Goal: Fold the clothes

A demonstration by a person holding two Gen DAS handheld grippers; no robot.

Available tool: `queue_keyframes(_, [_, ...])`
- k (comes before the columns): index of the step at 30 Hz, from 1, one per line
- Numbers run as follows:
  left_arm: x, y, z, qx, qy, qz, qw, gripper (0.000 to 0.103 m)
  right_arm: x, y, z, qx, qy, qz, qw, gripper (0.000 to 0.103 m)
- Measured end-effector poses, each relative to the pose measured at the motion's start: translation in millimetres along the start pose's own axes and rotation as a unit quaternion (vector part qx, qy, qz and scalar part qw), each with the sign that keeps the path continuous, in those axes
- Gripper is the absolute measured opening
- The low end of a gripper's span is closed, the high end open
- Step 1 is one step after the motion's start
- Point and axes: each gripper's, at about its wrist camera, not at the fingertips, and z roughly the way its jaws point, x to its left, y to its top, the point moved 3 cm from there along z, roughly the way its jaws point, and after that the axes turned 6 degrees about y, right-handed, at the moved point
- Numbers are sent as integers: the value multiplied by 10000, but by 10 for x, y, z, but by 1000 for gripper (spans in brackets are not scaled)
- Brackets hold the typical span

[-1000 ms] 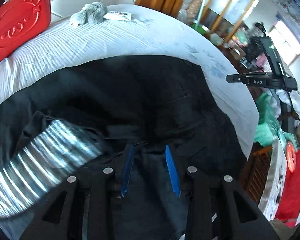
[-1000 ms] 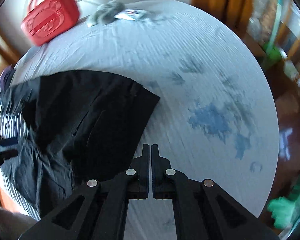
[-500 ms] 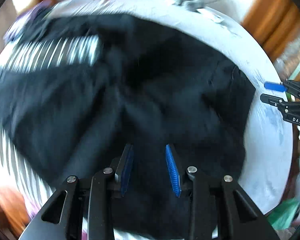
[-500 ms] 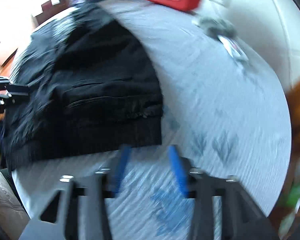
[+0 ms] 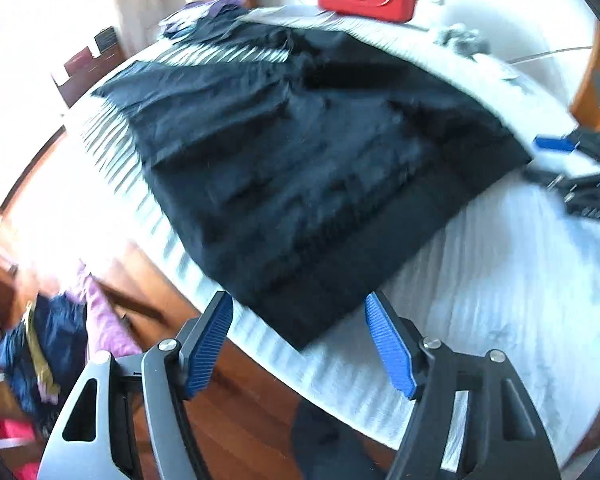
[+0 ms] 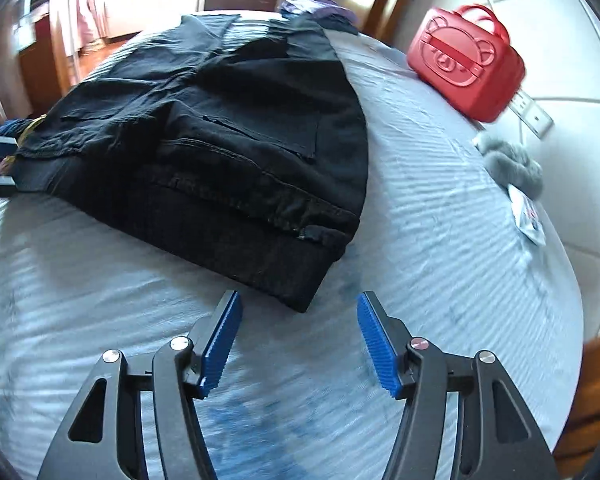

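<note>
Right now one black fabric garment (image 6: 219, 128) lies spread on the bed with the pale blue-white striped sheet (image 6: 440, 208), its ribbed hem corner nearest both tools. Two hand-held grippers are at work. The left hand-held gripper (image 5: 300, 344) hangs over the bed's edge, its two blue ribbed pads (image 5: 209, 344) spreading apart; the garment's near corner shows between them, but neither pad presses on it. The right hand-held gripper (image 6: 297, 340) hovers above bare sheet just short of the hem corner, its jaws also widening, with nothing in them. Farther back I count one red plastic case with a bear face (image 6: 466, 64), one grey plush toy (image 6: 508, 164) and one small white packet (image 6: 528, 216). One heap of coloured clothes (image 5: 47, 352) sits on the wooden floor (image 5: 235, 420).
</note>
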Motion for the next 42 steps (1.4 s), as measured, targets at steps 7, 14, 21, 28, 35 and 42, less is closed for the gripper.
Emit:
queue_keyframes(7, [-68,132,31,-265,706,-209,9969,75,-38,74,55,-281,179,-193,9993,62])
queue_keyframes(14, [-169,217,-22,-732,1467,232,9862,75,-131,220,-70,-784,108,-151,9967,65])
queue_keyframes(21, [-10,378,131,-466,748,-536,9947,35,-108,270,185,-369,454,-233,9980,40])
queue_keyframes(28, [-29,539,12,-313,351,-825,9955,10,-217,505,234,-200,856,168,9960,9])
queue_keyframes(35, [-355,541,-550,-502,528,-490,9961,10,-418,463,-310,-588,735,166,9954,7])
queue_keyframes(42, [-979,388,-1044,-321,546,-208,9978,10,-619,251,-898,-695,402,-220,9965,6])
